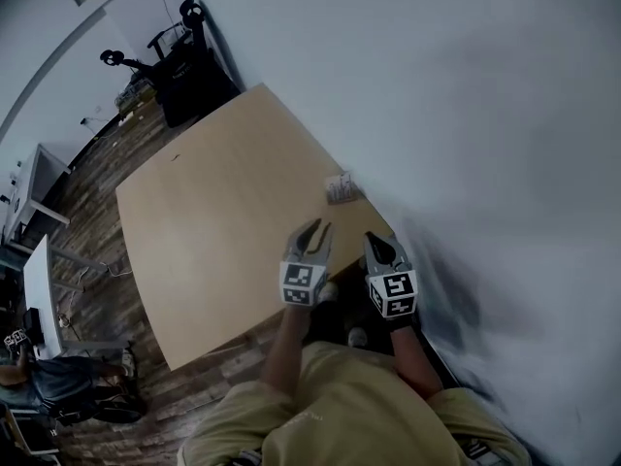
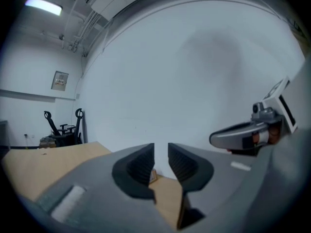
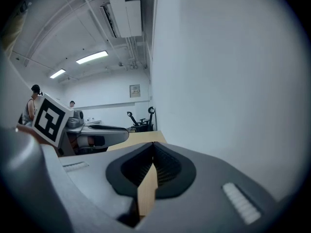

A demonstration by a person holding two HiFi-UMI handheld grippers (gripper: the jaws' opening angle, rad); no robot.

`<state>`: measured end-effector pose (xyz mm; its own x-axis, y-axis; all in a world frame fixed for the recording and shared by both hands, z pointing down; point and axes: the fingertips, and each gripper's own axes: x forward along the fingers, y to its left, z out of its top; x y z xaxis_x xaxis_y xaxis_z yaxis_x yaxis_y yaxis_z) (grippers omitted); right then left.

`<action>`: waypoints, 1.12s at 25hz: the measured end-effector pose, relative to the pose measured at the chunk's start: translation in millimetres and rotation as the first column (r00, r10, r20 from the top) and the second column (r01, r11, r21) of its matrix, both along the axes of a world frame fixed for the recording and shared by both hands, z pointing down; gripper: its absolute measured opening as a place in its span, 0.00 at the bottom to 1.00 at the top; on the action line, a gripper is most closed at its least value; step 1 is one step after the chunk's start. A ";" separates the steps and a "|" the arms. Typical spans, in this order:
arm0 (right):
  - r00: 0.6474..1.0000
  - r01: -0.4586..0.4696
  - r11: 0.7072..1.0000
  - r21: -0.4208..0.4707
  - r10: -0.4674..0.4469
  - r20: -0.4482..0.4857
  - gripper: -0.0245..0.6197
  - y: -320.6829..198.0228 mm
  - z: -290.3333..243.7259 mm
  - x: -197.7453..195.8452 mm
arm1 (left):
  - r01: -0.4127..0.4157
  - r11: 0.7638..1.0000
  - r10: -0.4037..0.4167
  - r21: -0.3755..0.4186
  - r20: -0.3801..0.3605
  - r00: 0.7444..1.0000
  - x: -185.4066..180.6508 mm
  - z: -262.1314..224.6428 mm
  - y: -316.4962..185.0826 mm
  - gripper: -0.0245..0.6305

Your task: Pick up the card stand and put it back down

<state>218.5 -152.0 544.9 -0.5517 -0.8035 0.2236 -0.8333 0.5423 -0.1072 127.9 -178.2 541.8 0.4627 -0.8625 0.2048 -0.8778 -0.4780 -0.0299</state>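
Note:
The card stand (image 1: 342, 188), a small pale holder with cards in it, stands on the wooden table (image 1: 213, 231) near its far right edge, close to the wall. My left gripper (image 1: 317, 226) hovers short of it, its jaws a narrow gap apart with nothing between them. In the left gripper view the card stand (image 2: 152, 176) shows as a small tan shape through that gap, well beyond the left gripper (image 2: 161, 149). My right gripper (image 1: 380, 241) hangs beside the left one near the table's right corner. Its fingertips meet and hold nothing in the right gripper view (image 3: 153, 149).
A white wall (image 1: 466, 115) runs along the table's right side. Black wheeled equipment (image 1: 184, 66) stands beyond the far corner. At the lower left a person (image 1: 49, 382) sits by a white desk (image 1: 39, 289). Wood-pattern floor surrounds the table.

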 end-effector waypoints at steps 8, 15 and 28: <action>1.000 0.014 0.995 0.100 -0.014 0.001 0.05 29.1 -34.0 3.5 | 0.069 0.996 -0.069 0.054 -0.011 0.998 9.4 -30.4 48.2 0.06; 0.999 0.028 0.991 0.128 -0.030 0.011 0.05 44.6 -40.2 1.4 | 0.110 0.991 -0.108 0.077 -0.029 0.994 9.9 -41.0 73.6 0.04; 0.999 0.013 0.989 0.148 -0.018 0.029 0.05 68.0 -52.6 7.2 | 0.068 0.993 -0.063 0.095 -0.054 0.997 25.3 -50.6 107.2 0.04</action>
